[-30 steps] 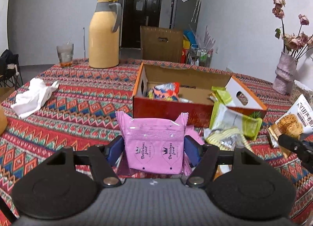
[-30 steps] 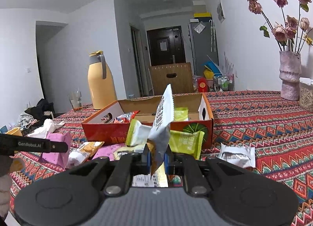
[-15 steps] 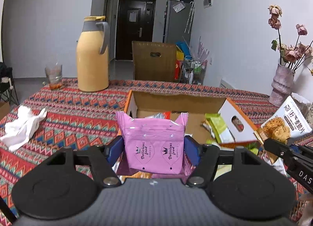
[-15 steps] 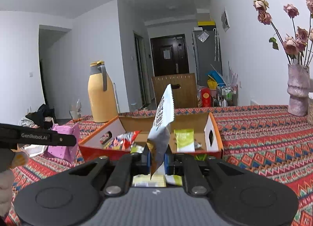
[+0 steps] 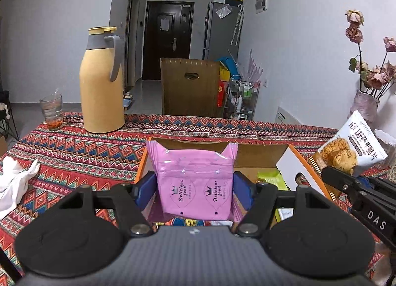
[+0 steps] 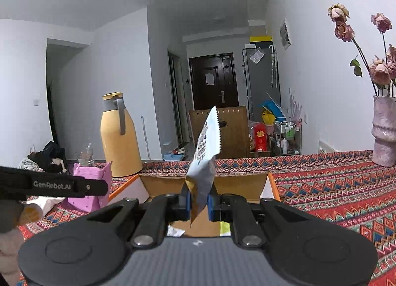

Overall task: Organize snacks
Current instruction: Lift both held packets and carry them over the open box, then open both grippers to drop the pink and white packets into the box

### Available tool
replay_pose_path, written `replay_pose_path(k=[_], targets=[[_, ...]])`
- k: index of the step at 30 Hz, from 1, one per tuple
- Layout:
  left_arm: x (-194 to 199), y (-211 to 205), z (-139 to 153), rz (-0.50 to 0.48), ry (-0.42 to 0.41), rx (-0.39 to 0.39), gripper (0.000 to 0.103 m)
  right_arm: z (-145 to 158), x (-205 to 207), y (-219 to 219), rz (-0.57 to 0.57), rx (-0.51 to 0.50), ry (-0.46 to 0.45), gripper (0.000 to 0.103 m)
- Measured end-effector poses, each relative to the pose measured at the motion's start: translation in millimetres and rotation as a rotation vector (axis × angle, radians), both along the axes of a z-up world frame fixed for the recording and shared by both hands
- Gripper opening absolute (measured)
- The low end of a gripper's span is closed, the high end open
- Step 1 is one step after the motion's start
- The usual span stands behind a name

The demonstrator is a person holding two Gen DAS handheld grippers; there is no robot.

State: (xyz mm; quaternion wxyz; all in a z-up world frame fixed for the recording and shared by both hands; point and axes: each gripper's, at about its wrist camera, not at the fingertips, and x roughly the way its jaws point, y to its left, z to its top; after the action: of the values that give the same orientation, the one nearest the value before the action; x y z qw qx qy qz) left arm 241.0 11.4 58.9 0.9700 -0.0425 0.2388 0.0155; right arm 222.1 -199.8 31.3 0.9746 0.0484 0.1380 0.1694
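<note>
Snacks sit in both of the person's grippers, held just above the open cardboard box [image 5: 262, 155] on the patterned tablecloth [image 5: 74, 152].

Far left on the cloth lies a crumpled white tissue [image 5: 14, 182]. Behind it stands a drinking glass [image 5: 51, 111] with a reddish residue at the bottom, and next to that a tall yellow thermos jug [image 5: 102, 80] with a grey handle.

Then comes the left gripper [image 5: 195, 187], its blue pads pressed against the two sides of a pink snack packet [image 5: 195, 182] printed "Delicious food". The packet stands upright, over the near left part of the box. Below it, inside the box, bits of colourful wrapper show, and a green packet [image 5: 269, 177] lies further right.

To the right, the right gripper [image 6: 198, 202] is clamped tight on the lower edge of a white cracker packet [image 6: 206, 152], which rises edge-on above the box in that gripper's view; the other view shows its printed face with a golden cracker.

Farthest right, a pinkish vase [image 6: 384, 130] of dried roses stands near the wall.
</note>
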Motion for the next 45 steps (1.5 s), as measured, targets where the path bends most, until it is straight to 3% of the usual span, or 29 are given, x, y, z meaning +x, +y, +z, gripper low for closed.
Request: replay_pose_path(k=[8, 25, 27, 29, 31, 32, 33, 34, 35, 36, 37, 45], targets=[[37, 9, -11, 0.032, 0.013, -0.019, 0.068, -5, 40, 13, 0.015, 0.001, 0.015, 0.012], [56, 29, -39, 0.053, 0.065, -0.06, 0.068, -41, 72, 28, 0.038, -0.042, 0.129, 0.012], [54, 29, -38, 0.055, 0.059, -0.06, 0.071, -42, 72, 26, 0.036, -0.041, 0.135, 0.013], [53, 29, -38, 0.072, 0.051, -0.054, 0.082, -43, 71, 26, 0.031, -0.038, 0.139, 0.016], [52, 30, -36, 0.081, 0.039, -0.053, 0.086, -43, 72, 24, 0.016, -0.039, 0.148, 0.017], [51, 30, -35, 0.085, 0.033, -0.056, 0.093, -44, 73, 23, 0.009, -0.037, 0.156, 0.021], [50, 30, -34, 0.092, 0.027, -0.059, 0.098, -45, 73, 22, 0.0, -0.034, 0.162, 0.038], [48, 31, -34, 0.101, 0.018, -0.063, 0.103, -46, 74, 21, -0.012, -0.031, 0.165, 0.064], [47, 32, -33, 0.111, 0.012, -0.067, 0.103, -46, 74, 21, -0.021, -0.03, 0.165, 0.076], [47, 32, -33, 0.108, 0.014, -0.076, 0.103, -45, 74, 20, -0.03, -0.025, 0.162, 0.094], [47, 33, -33, 0.105, 0.016, -0.085, 0.103, -45, 73, 19, -0.033, -0.018, 0.159, 0.103], [45, 33, -33, 0.101, 0.016, -0.083, 0.103, -46, 72, 18, -0.042, -0.019, 0.159, 0.103]])
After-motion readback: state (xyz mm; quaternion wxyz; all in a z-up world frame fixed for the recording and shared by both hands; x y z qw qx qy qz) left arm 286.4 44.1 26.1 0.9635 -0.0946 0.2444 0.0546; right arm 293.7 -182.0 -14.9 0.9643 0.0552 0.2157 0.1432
